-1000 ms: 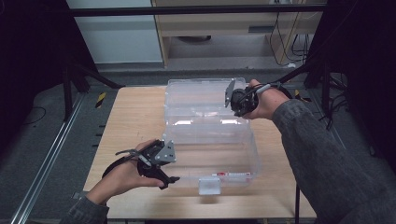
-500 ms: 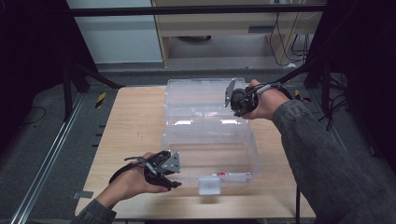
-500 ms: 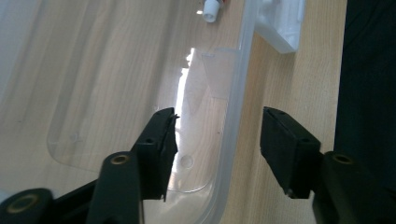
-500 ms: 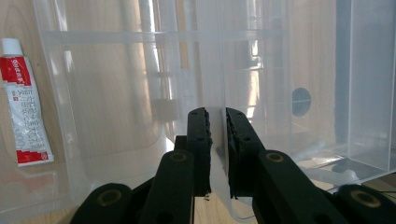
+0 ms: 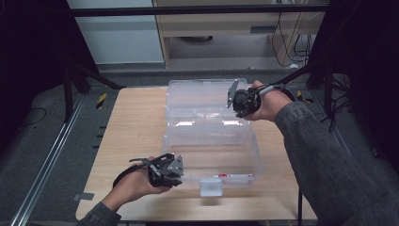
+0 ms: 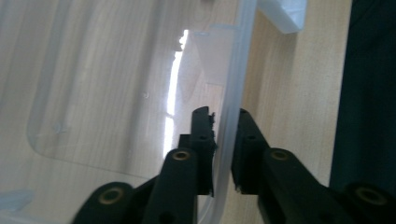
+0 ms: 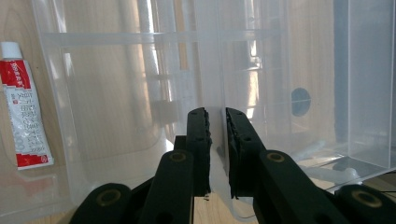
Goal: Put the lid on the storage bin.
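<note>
A clear plastic storage box (image 5: 212, 149) lies open on the wooden table (image 5: 136, 122), its lid (image 5: 197, 94) raised at the far side. At the box's front left corner my left gripper (image 5: 179, 170) has its jaws astride the clear rim (image 6: 229, 93), one inside and one outside, closed onto it (image 6: 223, 116). My right gripper (image 5: 234, 97) is up at the lid's right edge, shut on the clear lid wall (image 7: 217, 114). A red and white tube (image 7: 25, 107) lies inside the box (image 5: 230, 176).
A white latch tab (image 5: 210, 187) sticks out from the box's front edge, close to the table's near edge. Bare wood lies left of the box. A metal rail (image 5: 51, 160) runs along the floor at the left.
My left hand has slid toward the near edge and then right, bringing its gripper onto the box's front left rim. The right gripper and lid have stayed in place.
</note>
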